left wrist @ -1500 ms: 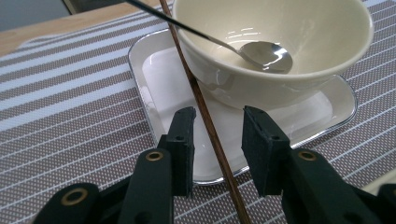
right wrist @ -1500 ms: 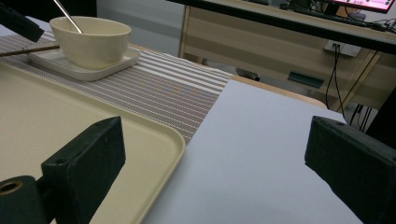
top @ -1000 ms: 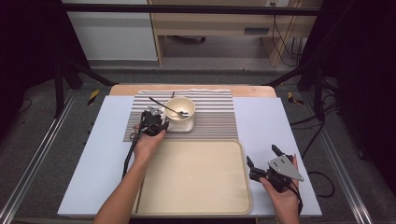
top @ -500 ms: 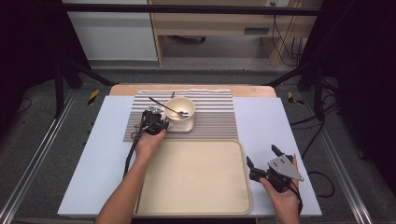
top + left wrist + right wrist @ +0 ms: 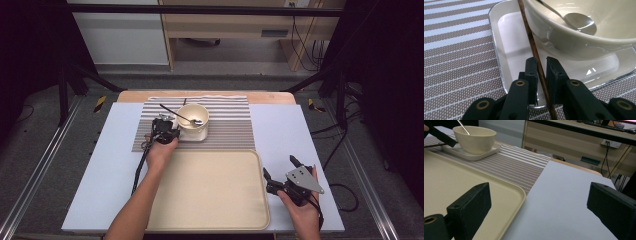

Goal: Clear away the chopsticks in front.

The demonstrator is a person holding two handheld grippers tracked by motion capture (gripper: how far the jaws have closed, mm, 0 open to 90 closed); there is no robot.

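A cream bowl (image 5: 192, 117) with a metal spoon (image 5: 186, 118) in it stands on a small white square plate (image 5: 199, 136) on a striped placemat (image 5: 230, 127). A thin brown chopstick (image 5: 532, 42) lies across the plate's left rim beside the bowl (image 5: 579, 30). My left gripper (image 5: 171, 129) is at the bowl's left, and its jaws (image 5: 542, 62) are shut on the chopstick's near part. My right gripper (image 5: 279, 166) rests wide open at the right edge of the beige tray (image 5: 210, 190), with nothing between its jaws (image 5: 540, 195).
The beige tray (image 5: 461, 182) takes up the table's near middle and has nothing on it. Bare white table surface (image 5: 564, 195) lies to the right of the tray and the placemat (image 5: 519, 167). A wooden shelf unit (image 5: 235, 30) stands beyond the table.
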